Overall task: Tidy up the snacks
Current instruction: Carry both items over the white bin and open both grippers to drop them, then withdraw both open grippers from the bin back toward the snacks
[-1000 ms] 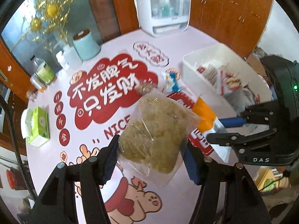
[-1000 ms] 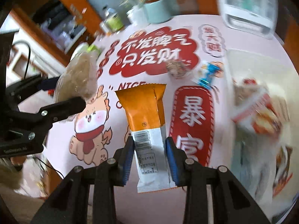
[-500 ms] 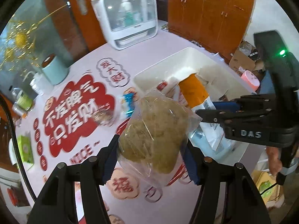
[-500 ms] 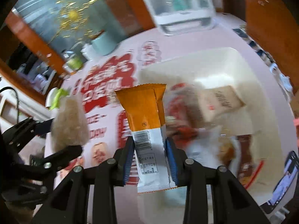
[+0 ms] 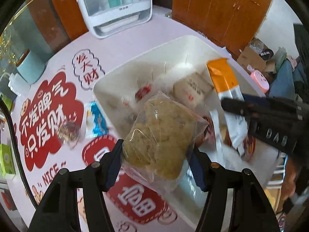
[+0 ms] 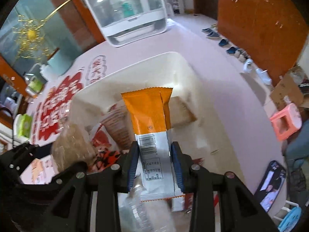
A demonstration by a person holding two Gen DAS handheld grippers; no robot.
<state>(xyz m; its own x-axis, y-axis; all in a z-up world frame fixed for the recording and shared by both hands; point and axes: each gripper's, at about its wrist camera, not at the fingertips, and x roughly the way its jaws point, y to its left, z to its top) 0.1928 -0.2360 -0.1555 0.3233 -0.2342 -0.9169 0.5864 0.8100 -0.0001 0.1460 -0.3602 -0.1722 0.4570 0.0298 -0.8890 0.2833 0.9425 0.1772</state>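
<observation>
honestly, both feel light and crushable — my left claw [image 5: 157, 152] pinches the soft clear bag of brown snack [image 5: 162, 135] at its sides, my right claw [image 6: 155, 164] clamps the slick orange-and-white wrapper [image 6: 152, 125] — both over the white bin [image 5: 135, 67].

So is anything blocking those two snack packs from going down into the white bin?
Nothing visible does. The clear bag of brown snack and the orange-and-white packet both hang above the open, lidless white bin. Only snacks already lying inside are underneath, so they would land on those.
</observation>
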